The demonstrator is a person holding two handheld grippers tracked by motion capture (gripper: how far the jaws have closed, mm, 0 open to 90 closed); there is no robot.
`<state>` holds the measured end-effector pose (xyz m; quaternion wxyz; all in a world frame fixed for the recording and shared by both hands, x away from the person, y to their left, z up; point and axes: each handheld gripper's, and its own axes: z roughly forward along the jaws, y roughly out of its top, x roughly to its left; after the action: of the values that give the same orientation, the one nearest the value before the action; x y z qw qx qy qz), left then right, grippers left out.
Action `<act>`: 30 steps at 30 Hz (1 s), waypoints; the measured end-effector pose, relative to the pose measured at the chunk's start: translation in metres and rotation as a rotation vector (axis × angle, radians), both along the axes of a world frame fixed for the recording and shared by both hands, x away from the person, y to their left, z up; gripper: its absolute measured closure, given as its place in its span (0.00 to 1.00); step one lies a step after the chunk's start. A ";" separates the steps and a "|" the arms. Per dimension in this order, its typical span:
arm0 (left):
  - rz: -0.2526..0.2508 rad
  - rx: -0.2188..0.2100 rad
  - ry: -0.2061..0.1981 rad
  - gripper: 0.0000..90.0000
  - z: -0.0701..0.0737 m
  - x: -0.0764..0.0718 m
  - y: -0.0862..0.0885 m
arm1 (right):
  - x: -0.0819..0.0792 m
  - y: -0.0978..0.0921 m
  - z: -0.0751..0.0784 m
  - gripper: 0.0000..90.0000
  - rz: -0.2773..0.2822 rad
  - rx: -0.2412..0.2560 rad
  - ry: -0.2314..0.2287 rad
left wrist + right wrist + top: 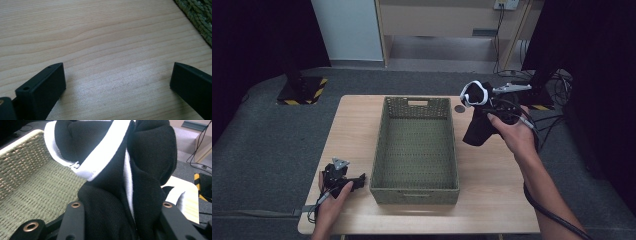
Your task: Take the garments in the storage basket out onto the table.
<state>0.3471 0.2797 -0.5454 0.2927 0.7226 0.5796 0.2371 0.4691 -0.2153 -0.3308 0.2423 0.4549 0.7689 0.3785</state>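
Note:
A black garment with white trim (pixel 477 113) hangs in the air just right of the green woven basket (pixel 416 145), and my right gripper (pixel 492 107) is shut on it. In the right gripper view the black cloth (pixel 117 195) is bunched between the two jaws, with the basket's weave (pixel 30 187) behind it. My left gripper (pixel 359 181) rests low on the table by the basket's front left corner. Its jaws stand wide apart over bare wood (pixel 117 75), so my left gripper (pixel 117 85) is open and holds nothing.
The light wooden table (pixel 352 125) carries the basket in its middle. A small dark round spot (pixel 460 108) lies near the basket's back right corner. A yellow-and-black striped base (pixel 302 90) stands on the grey floor beyond the table. Cables lie at the right.

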 end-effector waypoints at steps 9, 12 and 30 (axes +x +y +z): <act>0.000 0.000 0.000 0.00 0.000 0.000 0.000 | 0.006 -0.011 -0.018 0.67 -0.026 -0.015 0.028; 0.000 0.000 0.000 0.00 0.000 0.000 0.000 | 0.008 -0.015 -0.022 0.67 -0.039 -0.013 0.034; 0.000 0.000 0.000 0.00 0.000 0.000 0.000 | 0.016 -0.022 -0.045 0.67 -0.065 -0.029 0.068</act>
<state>0.3471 0.2797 -0.5454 0.2928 0.7225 0.5796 0.2371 0.4852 -0.2378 -0.3761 0.2349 0.4887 0.7669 0.3433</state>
